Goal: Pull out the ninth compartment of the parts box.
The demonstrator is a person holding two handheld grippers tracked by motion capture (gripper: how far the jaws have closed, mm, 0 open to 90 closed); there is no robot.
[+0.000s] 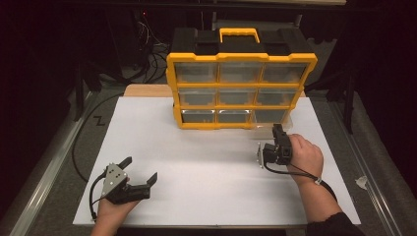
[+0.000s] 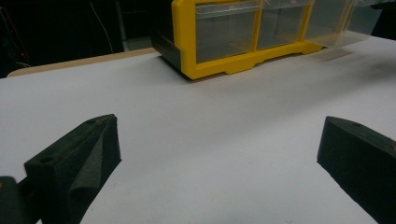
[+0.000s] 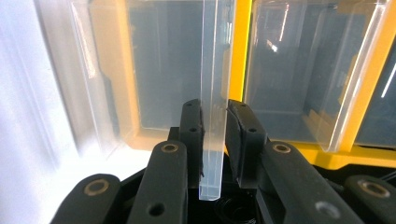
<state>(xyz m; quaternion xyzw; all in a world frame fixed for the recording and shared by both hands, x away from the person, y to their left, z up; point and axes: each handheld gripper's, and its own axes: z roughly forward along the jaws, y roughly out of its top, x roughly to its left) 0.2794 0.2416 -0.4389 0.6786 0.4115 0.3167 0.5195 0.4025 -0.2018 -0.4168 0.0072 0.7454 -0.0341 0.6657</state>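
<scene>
A yellow and black organizer (image 1: 241,73) with clear drawers stands upright at the back of the white tabletop (image 1: 206,162). Its bottom-right drawer (image 1: 271,129) is pulled partly out toward me. My right gripper (image 1: 278,130) is shut on that drawer's front edge. In the right gripper view the clear drawer lip (image 3: 215,70) runs upright between the fingers of the right gripper (image 3: 215,119). My left gripper (image 1: 141,168) rests at the front left, open and holding nothing. The left gripper view shows the left gripper (image 2: 219,140) spread wide, with the organizer (image 2: 224,65) far ahead.
A wooden board edge (image 1: 147,90) shows behind the tabletop at the left. Cables (image 1: 152,54) hang in the dark behind the organizer. A metal rail (image 1: 44,167) runs along the left side, and a scrap of tape (image 1: 361,182) lies on the grey surface at the right.
</scene>
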